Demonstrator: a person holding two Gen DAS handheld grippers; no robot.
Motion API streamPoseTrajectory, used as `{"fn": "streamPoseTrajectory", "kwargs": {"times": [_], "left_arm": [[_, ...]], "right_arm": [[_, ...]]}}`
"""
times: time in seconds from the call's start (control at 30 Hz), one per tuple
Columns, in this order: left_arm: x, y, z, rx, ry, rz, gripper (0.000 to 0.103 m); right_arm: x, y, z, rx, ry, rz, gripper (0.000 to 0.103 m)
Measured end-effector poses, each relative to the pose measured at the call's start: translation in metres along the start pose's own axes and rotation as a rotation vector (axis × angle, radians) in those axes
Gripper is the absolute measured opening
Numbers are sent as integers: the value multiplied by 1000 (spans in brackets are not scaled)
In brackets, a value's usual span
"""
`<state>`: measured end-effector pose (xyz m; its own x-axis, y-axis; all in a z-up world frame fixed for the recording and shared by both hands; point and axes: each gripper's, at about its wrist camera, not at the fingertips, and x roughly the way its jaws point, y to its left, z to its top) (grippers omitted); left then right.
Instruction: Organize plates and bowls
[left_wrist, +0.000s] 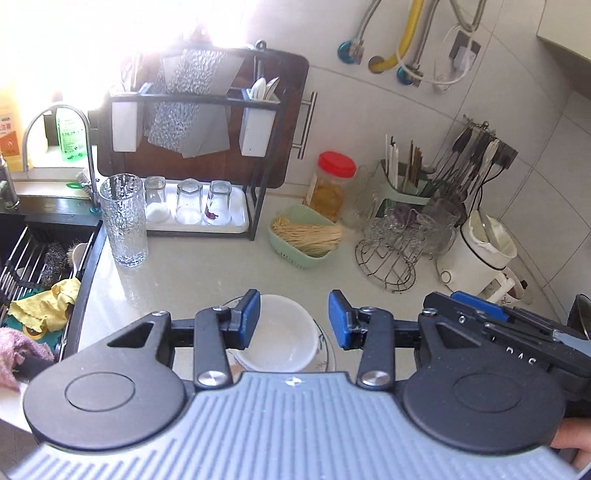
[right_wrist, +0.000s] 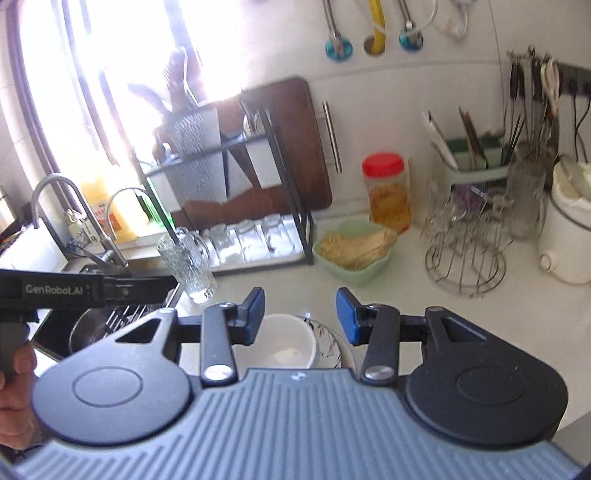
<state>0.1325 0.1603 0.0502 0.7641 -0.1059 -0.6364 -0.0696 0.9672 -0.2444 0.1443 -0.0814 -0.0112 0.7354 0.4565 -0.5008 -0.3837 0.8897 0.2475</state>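
A white bowl (left_wrist: 279, 334) sits on a patterned plate (left_wrist: 325, 354) on the pale countertop, right below my fingers. My left gripper (left_wrist: 293, 319) is open and empty, hovering over the bowl with its blue pads either side. In the right wrist view the same bowl (right_wrist: 284, 341) rests on the plate (right_wrist: 328, 347). My right gripper (right_wrist: 300, 317) is open and empty above them. The right gripper's body shows in the left view (left_wrist: 491, 325), and the left gripper's body in the right view (right_wrist: 85, 290).
A tall textured glass (left_wrist: 123, 219) stands by the sink (left_wrist: 40, 266). A black rack (left_wrist: 184, 166) holds upturned glasses. A green basket of sticks (left_wrist: 304, 236), a red-lidded jar (left_wrist: 330, 184), a wire glass stand (left_wrist: 399, 243) and a white kettle (left_wrist: 476, 254) line the back.
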Motion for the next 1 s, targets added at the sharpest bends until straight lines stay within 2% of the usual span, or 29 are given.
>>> {"fn": "streamPoseTrajectory", "kwargs": {"times": [0.17,0.4,0.87,0.9,0.93,0.97,1.0], "left_arm": [[-40,-26,-29,7,-31,20,47],[-73,-50,-65,15,-52,64,47],[-109,-66,-123,11,-29,115,47],[-110,-67,-126,10,-27,114,48],[-111,-68,-129,15,-26,114,53],[-112,-70,-131,20,-26,117,63],[-113,-71,-133,22,-26,124,68]], "right_arm": [[-41,-9,-8,-3,-52,28,46],[-87,-22,-26,-12,-90,38,46],[-130,-25,-70,-44,-85,79,46],[-132,-25,-73,-43,-77,77,46],[-133,-25,-75,-49,-70,76,46],[-135,-24,-79,-62,-66,70,46],[-137,-24,-82,-76,-65,60,48]]}}
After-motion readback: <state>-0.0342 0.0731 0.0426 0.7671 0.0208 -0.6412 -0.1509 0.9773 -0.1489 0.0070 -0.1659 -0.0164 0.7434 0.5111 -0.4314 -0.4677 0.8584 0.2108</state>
